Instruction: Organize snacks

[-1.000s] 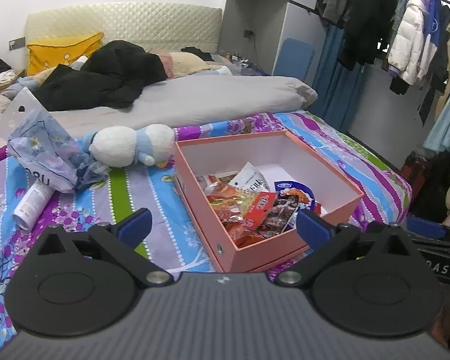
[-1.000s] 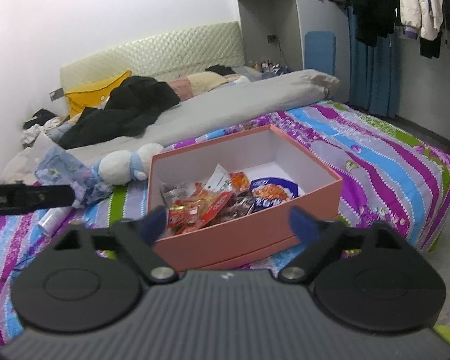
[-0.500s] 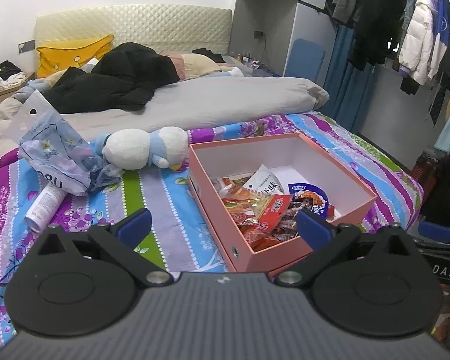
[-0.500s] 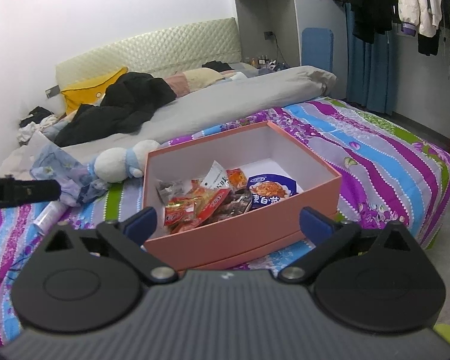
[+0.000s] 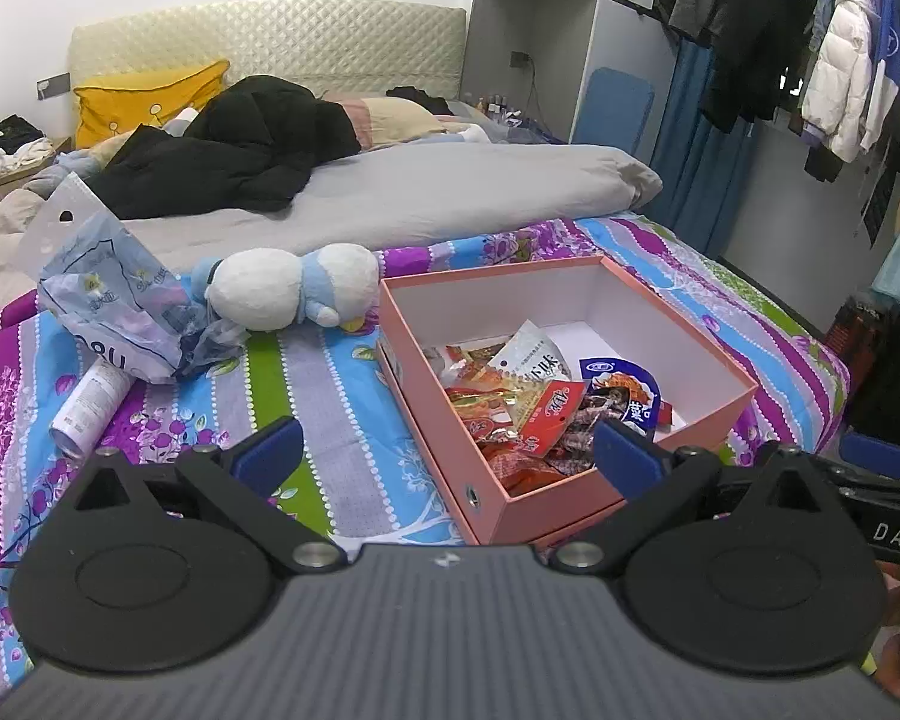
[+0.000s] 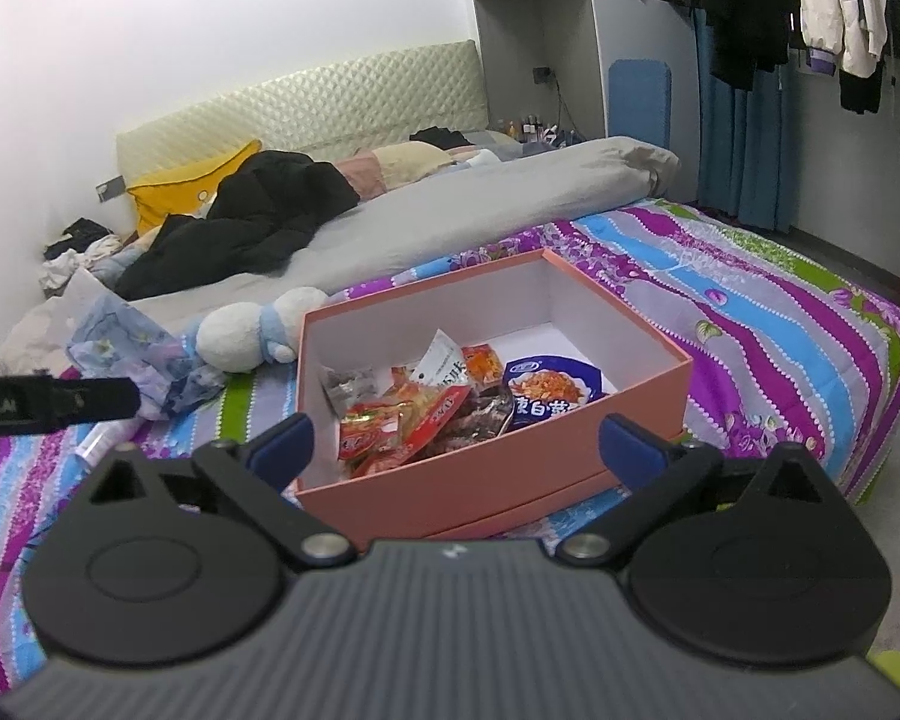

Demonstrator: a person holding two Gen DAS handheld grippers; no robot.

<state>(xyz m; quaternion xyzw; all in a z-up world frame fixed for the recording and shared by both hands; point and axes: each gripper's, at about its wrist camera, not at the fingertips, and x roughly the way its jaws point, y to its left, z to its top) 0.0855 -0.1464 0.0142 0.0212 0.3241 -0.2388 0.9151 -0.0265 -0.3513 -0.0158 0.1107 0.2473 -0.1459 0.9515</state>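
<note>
A pink cardboard box point(image 5: 498, 513) point(image 6: 450, 504) sits on the striped bedspread, open at the top. Inside it lie several snack packets point(image 5: 528, 414) point(image 6: 414, 414), among them a blue round-lidded one point(image 5: 627, 384) point(image 6: 549, 387) and a white sachet point(image 5: 531, 357). My left gripper point(image 5: 447, 450) is open, hovering in front of the box's near left corner with nothing between its blue fingertips. My right gripper point(image 6: 456, 441) is open wide before the box's front wall, also with nothing held.
A white and blue plush toy point(image 5: 288, 288) point(image 6: 252, 330) lies left of the box. A crumpled blue plastic bag point(image 5: 114, 306) and a white tube point(image 5: 90, 402) lie further left. A grey duvet point(image 5: 426, 192) and black clothes point(image 5: 234, 144) fill the bed behind. Hanging clothes point(image 5: 840, 60) stand right.
The right gripper's fingers spread wider. The left view shifted slightly, so the box and the plush toy sit a little further right in it.
</note>
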